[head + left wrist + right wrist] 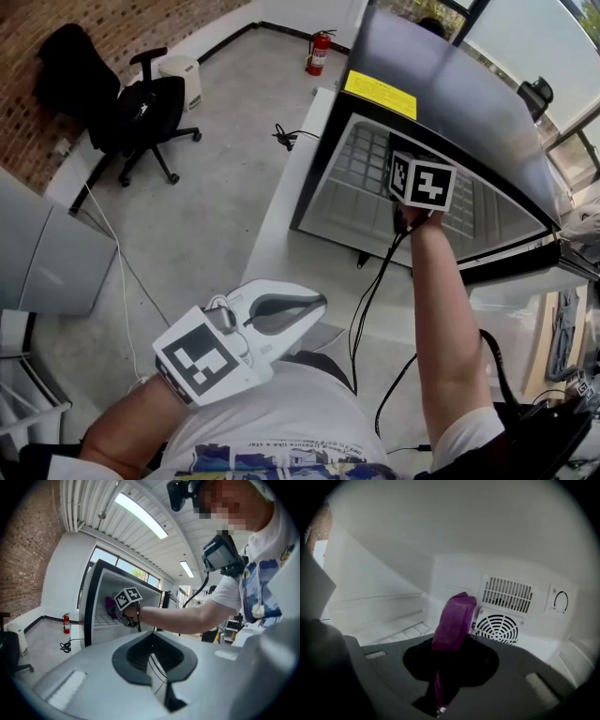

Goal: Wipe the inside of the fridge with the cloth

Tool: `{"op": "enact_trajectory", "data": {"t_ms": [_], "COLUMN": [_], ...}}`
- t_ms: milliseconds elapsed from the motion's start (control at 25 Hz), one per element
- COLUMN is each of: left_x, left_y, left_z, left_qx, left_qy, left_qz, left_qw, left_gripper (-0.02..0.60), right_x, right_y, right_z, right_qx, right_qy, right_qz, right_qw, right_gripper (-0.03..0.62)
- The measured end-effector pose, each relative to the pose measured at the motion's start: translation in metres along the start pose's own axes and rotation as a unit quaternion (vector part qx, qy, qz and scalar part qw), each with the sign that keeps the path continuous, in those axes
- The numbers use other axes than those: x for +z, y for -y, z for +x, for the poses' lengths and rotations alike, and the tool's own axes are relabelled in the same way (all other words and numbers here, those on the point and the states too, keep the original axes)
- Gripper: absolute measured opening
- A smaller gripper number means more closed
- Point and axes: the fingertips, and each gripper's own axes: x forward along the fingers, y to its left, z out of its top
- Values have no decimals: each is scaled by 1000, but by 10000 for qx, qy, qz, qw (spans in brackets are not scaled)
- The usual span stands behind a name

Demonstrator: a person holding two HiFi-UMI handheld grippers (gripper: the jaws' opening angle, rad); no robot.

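Jaws of right gripper (445, 667) pinch purple cloth (453, 618) inside the fridge (384, 606); left gripper (151, 656) jaws pressed together, empty

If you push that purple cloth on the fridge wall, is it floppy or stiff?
Probably soft and bendy: the purple cloth is squashed thin where the right gripper pinches it. Folded thick, it sticks out without drooping, so it may hold its shape a little. It looks light, and would likely squash flat against the fridge's back wall.
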Motion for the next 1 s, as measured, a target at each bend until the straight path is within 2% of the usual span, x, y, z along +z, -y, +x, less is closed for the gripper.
{"op": "enact_trajectory", "data": {"t_ms": [560, 800, 1000], "left_x": [-5, -5, -6], "left_y": [-1, 2, 9], "left_z": [-19, -24, -19], "left_qx": [168, 110, -23], "left_qy": [-23, -69, -94], "left_qz": [-61, -31, 25], "left_qw": [9998, 9999, 9999], "left_gripper": [5, 5, 5], "right_x": [21, 32, 34], "right_y": [-63, -86, -72], "right_z": [10, -3, -27], "right_qx": [641, 1131, 1042], "right_qy": [248, 569, 847], "right_qz": [177, 315, 134], "right_qw": [9975, 9915, 9909], "right_gripper": [71, 71, 72]}}
